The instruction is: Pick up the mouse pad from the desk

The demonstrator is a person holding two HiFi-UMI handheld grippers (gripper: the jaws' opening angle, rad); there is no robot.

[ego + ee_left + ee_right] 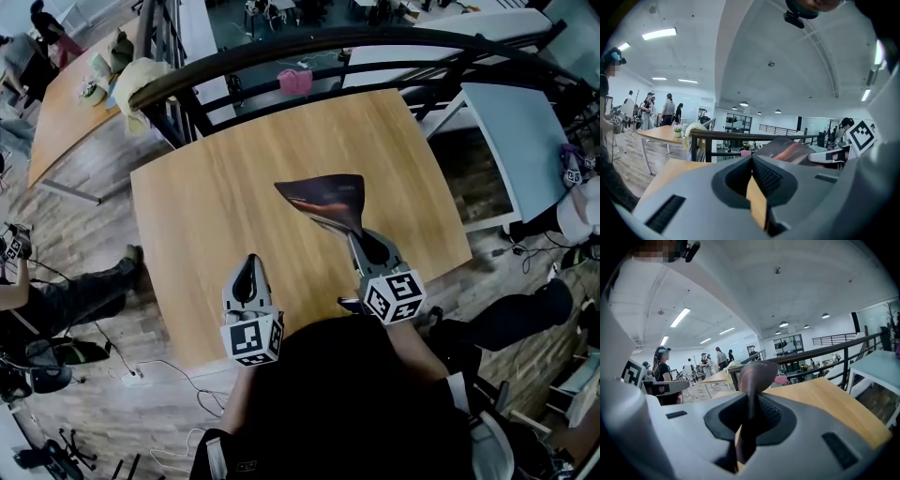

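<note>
Mouse pad [323,202] is judged to be light, thin and floppy. Gripped by one edge only, it is seen to curl and bend above the desk [216,197], so a soft, rubbery sheet is to be expected rather than a stiff board. An edge pinch is judged enough for its weight, though less sag would be expected from a hold nearer the middle of a side.

It is clamped at its near edge between the narrowly set jaws of the right gripper [358,236] and appears to be held clear of the desk's top, over its near right part. The right gripper is pointed forward and slightly downward above the desk's near edge. The left gripper [249,264] is held alongside over the same edge, its jaws fully closed on nothing, and is likewise tilted a little below level.
</note>
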